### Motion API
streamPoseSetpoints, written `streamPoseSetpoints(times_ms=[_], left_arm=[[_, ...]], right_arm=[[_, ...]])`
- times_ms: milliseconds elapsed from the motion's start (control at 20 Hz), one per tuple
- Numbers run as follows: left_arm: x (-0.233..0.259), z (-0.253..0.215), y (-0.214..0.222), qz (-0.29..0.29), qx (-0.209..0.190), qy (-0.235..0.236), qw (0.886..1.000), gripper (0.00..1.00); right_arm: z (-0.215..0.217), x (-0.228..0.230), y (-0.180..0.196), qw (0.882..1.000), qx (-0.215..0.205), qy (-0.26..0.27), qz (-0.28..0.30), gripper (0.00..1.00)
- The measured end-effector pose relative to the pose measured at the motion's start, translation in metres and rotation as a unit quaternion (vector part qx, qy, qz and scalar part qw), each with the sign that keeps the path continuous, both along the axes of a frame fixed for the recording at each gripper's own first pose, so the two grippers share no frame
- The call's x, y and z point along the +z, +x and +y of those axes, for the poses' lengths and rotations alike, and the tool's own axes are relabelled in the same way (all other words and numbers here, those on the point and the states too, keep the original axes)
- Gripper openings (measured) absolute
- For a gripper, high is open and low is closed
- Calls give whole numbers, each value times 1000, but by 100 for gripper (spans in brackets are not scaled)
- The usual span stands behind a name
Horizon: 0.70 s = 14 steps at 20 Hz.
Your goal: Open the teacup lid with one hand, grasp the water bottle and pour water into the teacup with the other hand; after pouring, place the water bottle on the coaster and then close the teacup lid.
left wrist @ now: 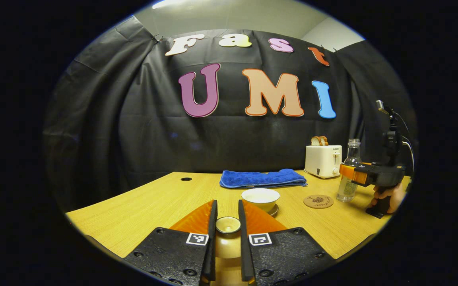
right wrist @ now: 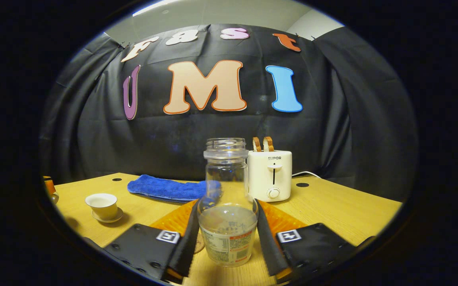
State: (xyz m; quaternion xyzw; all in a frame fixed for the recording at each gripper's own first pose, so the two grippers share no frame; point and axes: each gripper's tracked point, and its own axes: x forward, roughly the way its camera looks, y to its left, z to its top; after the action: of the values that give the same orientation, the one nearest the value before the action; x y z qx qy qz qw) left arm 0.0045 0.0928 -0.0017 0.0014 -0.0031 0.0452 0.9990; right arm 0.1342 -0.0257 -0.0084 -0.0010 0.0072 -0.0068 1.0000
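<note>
In the left gripper view my left gripper (left wrist: 228, 226) is shut on the knob of the pale teacup lid (left wrist: 227, 243), held just above the table in front of the teacup. The uncovered teacup (left wrist: 260, 197) stands on its saucer beyond my fingertips and shows again at the left of the right gripper view (right wrist: 101, 204). The clear, capless water bottle (right wrist: 228, 222), holding a little water, stands between my right gripper's (right wrist: 228, 232) two fingers, which press on its sides. In the left gripper view the bottle (left wrist: 350, 171) rests on the table just right of the round coaster (left wrist: 318, 201).
A folded blue towel (left wrist: 262, 178) lies behind the teacup. A white toaster (right wrist: 270, 174) with bread in it stands at the back, behind the bottle. A hand (left wrist: 390, 196) holds the right gripper's handle. The wooden table (left wrist: 133, 210) ends close to both grippers.
</note>
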Motion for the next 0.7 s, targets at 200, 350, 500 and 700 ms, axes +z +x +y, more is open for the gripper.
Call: streamPoseSetpoints(times_ms=[200,350,500,700], left_arm=[[0,0,1,0,-4,0,1000,22],[0,8,3,0,-3,1,1000,22],[0,12,3,-1,-14,0,1000,22],[-2,39,4,1,-12,-1,1000,22]], right_arm=[[-4,3,-4,1000,-10,-2,-1,66],[6,7,-8,999,-2,-40,-11,66],[39,21,-12,995,22,-92,-33,66],[93,24,-1,967,59,-244,-44,66]])
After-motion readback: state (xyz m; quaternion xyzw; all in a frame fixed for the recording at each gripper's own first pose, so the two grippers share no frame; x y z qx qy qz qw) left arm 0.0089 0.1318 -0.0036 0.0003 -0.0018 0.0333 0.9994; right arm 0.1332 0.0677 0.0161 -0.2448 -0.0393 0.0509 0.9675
